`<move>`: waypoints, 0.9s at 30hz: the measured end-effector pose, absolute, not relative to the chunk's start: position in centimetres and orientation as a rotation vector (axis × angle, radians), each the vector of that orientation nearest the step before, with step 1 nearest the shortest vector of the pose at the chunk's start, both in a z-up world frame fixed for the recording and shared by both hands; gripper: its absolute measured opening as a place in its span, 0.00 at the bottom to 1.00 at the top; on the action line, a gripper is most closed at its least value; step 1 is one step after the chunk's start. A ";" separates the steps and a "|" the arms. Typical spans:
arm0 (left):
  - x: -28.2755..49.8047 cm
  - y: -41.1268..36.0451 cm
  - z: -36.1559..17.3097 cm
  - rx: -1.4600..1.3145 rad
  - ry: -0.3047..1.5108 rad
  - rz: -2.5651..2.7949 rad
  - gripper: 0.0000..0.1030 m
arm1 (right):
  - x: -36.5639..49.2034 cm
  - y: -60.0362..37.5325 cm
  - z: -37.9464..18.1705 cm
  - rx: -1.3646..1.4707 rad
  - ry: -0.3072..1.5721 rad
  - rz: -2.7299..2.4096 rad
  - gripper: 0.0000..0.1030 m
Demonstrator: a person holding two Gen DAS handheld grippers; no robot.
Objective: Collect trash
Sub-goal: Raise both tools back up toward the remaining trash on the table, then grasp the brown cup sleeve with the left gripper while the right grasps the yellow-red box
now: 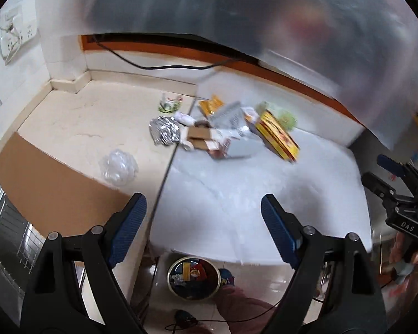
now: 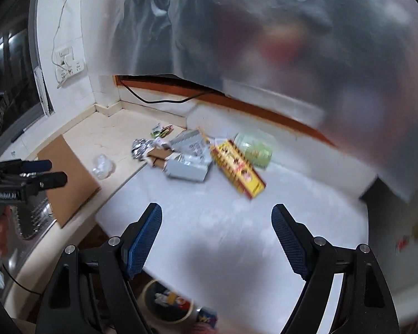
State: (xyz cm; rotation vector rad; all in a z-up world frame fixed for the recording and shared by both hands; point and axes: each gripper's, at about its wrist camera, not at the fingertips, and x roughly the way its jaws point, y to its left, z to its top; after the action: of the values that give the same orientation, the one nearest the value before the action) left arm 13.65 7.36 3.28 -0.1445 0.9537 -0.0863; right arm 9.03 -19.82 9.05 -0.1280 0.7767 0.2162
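Both the left gripper point(image 1: 203, 228) and the right gripper point(image 2: 216, 238) hang wide and empty at the bottom of their frames, while the trash pile point(image 2: 197, 156) lies ahead at centre frame, its yellow box point(image 2: 238, 168) running diagonally toward lower right, seemingly nearer the right gripper.

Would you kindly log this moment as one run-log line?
left gripper: open, empty | right gripper: open, empty | trash pile: untouched on counter | yellow box: lying flat | bin: on floor below counter edge
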 end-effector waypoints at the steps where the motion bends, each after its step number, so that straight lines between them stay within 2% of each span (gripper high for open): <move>1: 15.0 7.4 2.8 -0.159 0.966 -0.076 0.80 | 10.6 -20.1 8.7 -0.137 0.783 0.222 0.80; 12: 29.9 8.3 -6.7 -0.406 1.130 0.043 0.80 | 30.0 -22.5 -1.1 -0.163 0.930 0.324 0.79; 21: 34.5 8.8 -13.3 -0.609 1.198 0.117 0.80 | 35.3 -22.0 -9.4 -0.234 1.017 0.405 0.79; 27: 35.5 9.5 -15.3 -0.720 1.179 0.141 0.80 | 35.7 -21.3 -11.3 -0.237 1.020 0.482 0.79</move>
State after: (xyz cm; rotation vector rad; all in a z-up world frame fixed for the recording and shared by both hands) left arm 35.48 9.50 -15.35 -0.7204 1.1789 0.1412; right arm 35.70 -21.29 -11.26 -0.2371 1.0204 0.4820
